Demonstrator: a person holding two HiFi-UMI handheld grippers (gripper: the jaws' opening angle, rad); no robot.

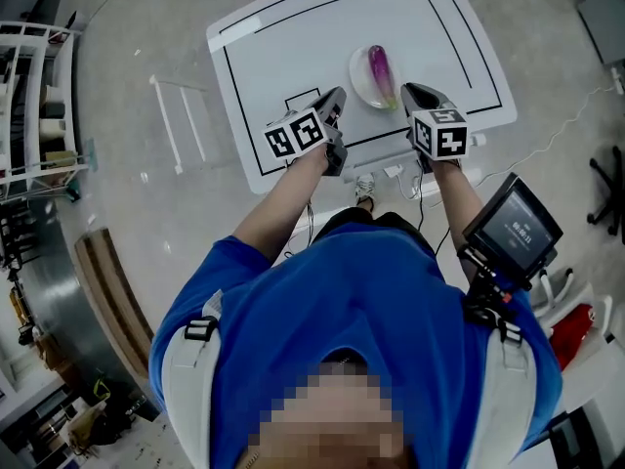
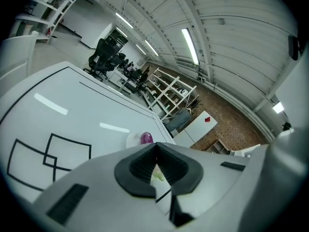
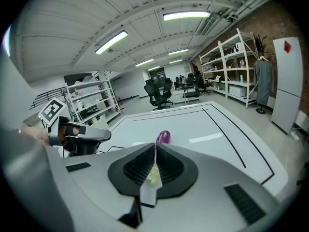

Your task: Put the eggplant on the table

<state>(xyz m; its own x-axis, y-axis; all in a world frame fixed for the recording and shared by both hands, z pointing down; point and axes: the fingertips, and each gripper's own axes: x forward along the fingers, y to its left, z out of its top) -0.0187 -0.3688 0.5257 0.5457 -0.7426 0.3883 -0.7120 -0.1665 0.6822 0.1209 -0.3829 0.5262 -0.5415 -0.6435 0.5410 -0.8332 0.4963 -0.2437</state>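
Note:
A purple eggplant (image 1: 380,68) with a green stem end lies on a white plate (image 1: 358,78) on the white table (image 1: 293,47), inside its black outline. My left gripper (image 1: 339,94) hovers just left of the plate, shut and holding nothing. My right gripper (image 1: 408,89) sits just right of the plate, also shut and holding nothing. In the left gripper view the eggplant (image 2: 146,138) shows just beyond the closed left gripper (image 2: 155,146). In the right gripper view the eggplant (image 3: 163,137) peeks over the closed right gripper (image 3: 155,146), with the left gripper (image 3: 79,134) off to the left.
Small black squares (image 1: 301,99) are drawn near the table's front edge. A screen unit (image 1: 513,228) stands at my right side. Shelving (image 1: 34,106) stands far left, a white frame (image 1: 181,120) lies on the floor, and cables (image 1: 391,174) hang below the table.

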